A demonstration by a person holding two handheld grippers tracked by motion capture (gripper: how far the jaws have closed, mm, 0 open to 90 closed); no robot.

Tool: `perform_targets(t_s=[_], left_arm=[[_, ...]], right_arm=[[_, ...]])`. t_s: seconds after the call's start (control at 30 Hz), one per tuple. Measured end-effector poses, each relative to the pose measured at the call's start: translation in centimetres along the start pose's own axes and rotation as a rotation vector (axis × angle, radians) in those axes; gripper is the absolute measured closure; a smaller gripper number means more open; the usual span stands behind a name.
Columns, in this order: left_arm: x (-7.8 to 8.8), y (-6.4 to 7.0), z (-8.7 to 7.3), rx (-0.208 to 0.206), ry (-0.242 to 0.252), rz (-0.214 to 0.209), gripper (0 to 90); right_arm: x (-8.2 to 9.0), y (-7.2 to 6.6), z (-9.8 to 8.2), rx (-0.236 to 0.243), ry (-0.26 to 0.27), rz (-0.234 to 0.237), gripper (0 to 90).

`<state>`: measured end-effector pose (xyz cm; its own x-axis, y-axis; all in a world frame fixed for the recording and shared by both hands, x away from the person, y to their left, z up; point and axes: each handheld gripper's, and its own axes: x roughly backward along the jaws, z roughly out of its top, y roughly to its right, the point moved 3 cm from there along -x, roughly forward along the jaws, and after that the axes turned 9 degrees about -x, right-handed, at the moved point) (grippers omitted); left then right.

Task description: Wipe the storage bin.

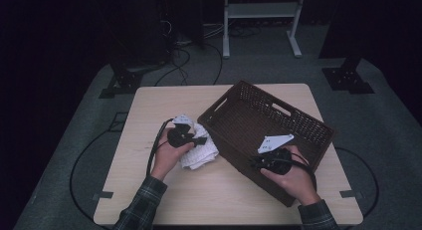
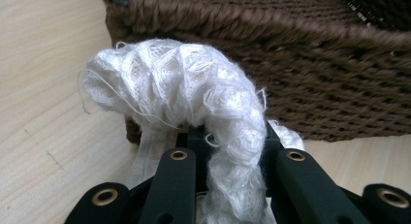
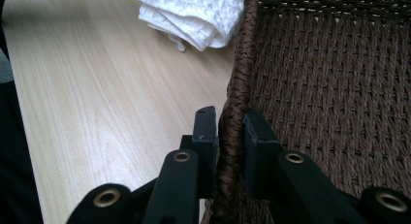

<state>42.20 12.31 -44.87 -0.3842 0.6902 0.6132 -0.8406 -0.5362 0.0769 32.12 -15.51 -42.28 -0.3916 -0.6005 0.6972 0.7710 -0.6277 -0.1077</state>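
**Cloth clamped by the left gripper, basket rim clamped by the right**

A white cloth (image 1: 199, 151) is seen on the wooden table (image 1: 149, 105), just left of the middle and nearer the front edge than the back. It lies right beside the near-left corner of a brown woven basket (image 1: 293, 123). The basket is set slantwise on the right half of the table, with one corner reaching close to the front edge.

The left gripper (image 1: 185, 136) is held over the cloth by the person's left hand (image 1: 166, 158). In the left gripper view, a bunched fold of the cloth (image 2: 194, 88) is pinched between the black jaws and stands up above them, with the basket's outer wall (image 2: 310, 78) close behind it. The jaws are drawn together on the cloth.

The right gripper (image 1: 261, 162) is held by the right hand (image 1: 293, 182) at the basket's near-left wall. In the right gripper view, the braided rim of the basket (image 3: 237, 78) runs between the two jaws, and both pads are pressed against it, one on the outside and one on the inside. The woven inside of the basket is seen to the right of the rim; the bare tabletop and the folded cloth (image 3: 194, 15) are seen to the left.

Plaid sleeves (image 1: 142, 205) are visible at the front edge of the table.
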Motion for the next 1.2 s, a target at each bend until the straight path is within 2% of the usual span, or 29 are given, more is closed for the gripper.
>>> perform_targets(t_s=[0.3, 0.5, 0.63, 0.87, 0.97, 1.2], left_arm=[[1.0, 0.5, 1.0, -0.03, 0.016, 0.006, 75.9], [1.5, 0.7, 1.3, -0.035, 0.031, 0.006, 75.9], [0.8, 0.5, 0.9, -0.024, 0.02, 0.003, 75.9], [-0.7, 0.3, -0.2, -0.011, -0.029, 0.002, 75.9], [-1.2, 0.2, -0.5, -0.021, -0.058, 0.002, 75.9], [-2.4, 0.1, -1.4, -0.012, -0.095, -0.001, 75.9]], right_arm=[[0.0, 0.0, 0.0, 0.004, 0.002, -0.001, 77.1], [0.0, 0.0, 0.0, 0.002, 0.0, -0.001, 77.2], [0.0, 0.0, 0.0, 0.003, 0.0, -0.001, 77.1], [0.0, 0.0, 0.0, 0.004, -0.001, -0.001, 77.2], [0.0, 0.0, 0.0, 0.005, -0.002, -0.003, 77.2], [0.0, 0.0, 0.0, 0.006, -0.002, -0.003, 77.2]])
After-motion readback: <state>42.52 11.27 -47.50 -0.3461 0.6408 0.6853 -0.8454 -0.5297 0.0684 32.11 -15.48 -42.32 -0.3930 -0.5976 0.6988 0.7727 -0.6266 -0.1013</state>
